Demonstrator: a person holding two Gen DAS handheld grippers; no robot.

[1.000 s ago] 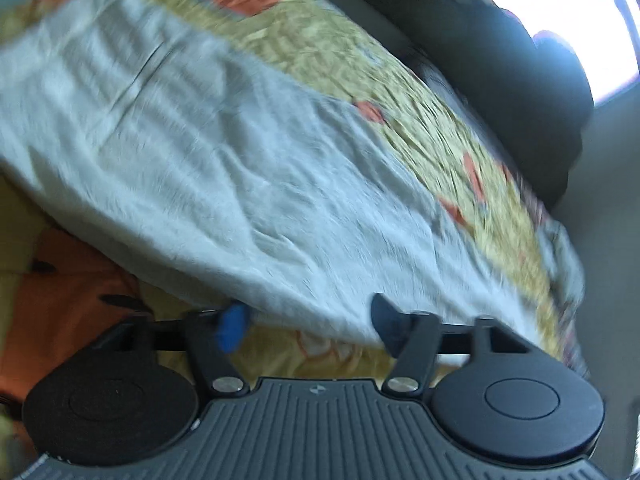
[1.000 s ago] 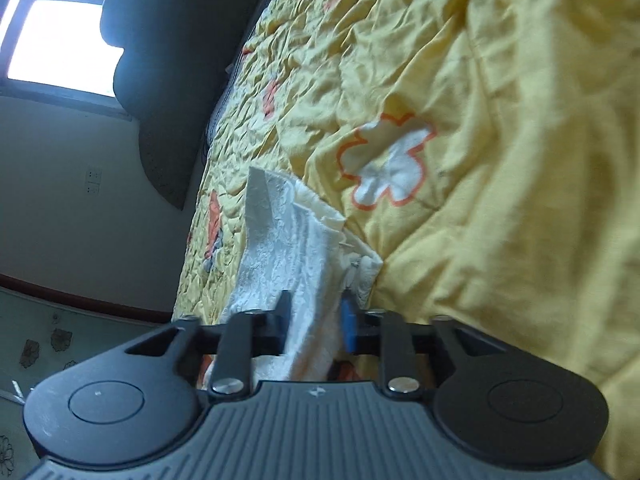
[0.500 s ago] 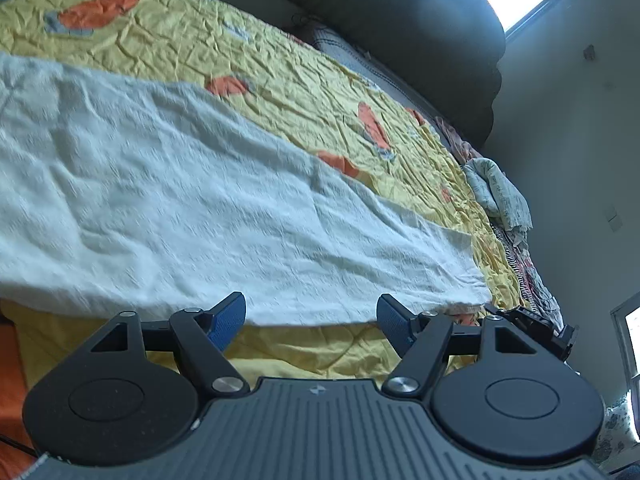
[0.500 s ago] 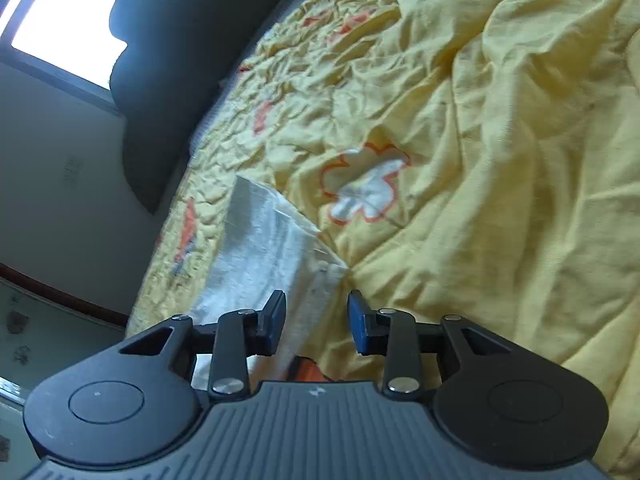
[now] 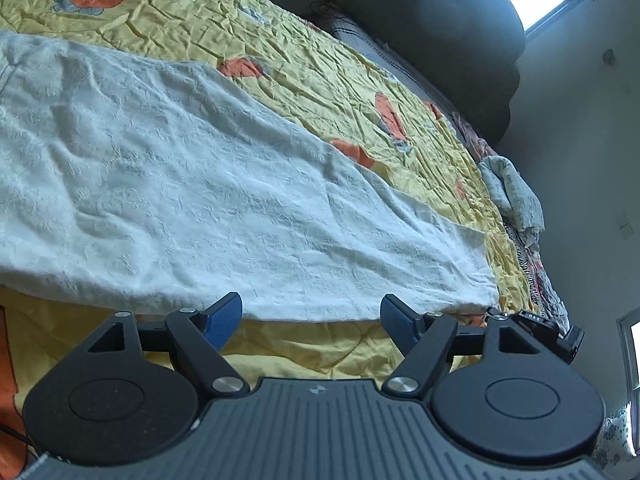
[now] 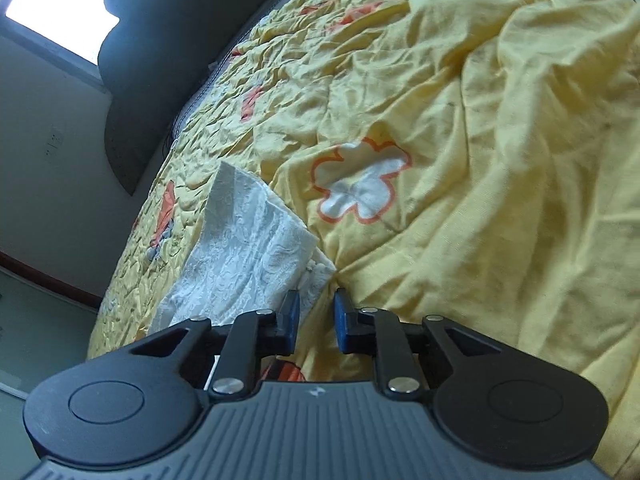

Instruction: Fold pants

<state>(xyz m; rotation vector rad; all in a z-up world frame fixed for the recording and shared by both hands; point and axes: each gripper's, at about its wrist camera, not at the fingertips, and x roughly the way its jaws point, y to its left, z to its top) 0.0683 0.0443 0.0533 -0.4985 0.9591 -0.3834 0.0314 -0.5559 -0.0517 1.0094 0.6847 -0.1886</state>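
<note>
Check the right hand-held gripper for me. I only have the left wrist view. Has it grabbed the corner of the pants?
Observer: Not yet. The right hand-held gripper has just been closing, but a narrow gap shows, with the corner of the pants at its mouth.
Operator: What's beside that corner?
Observer: A white flower print, just to its right.
Operator: Is the bedding flat there?
Observer: No, the yellow bedspread is bunched into big folds on that side.
</note>
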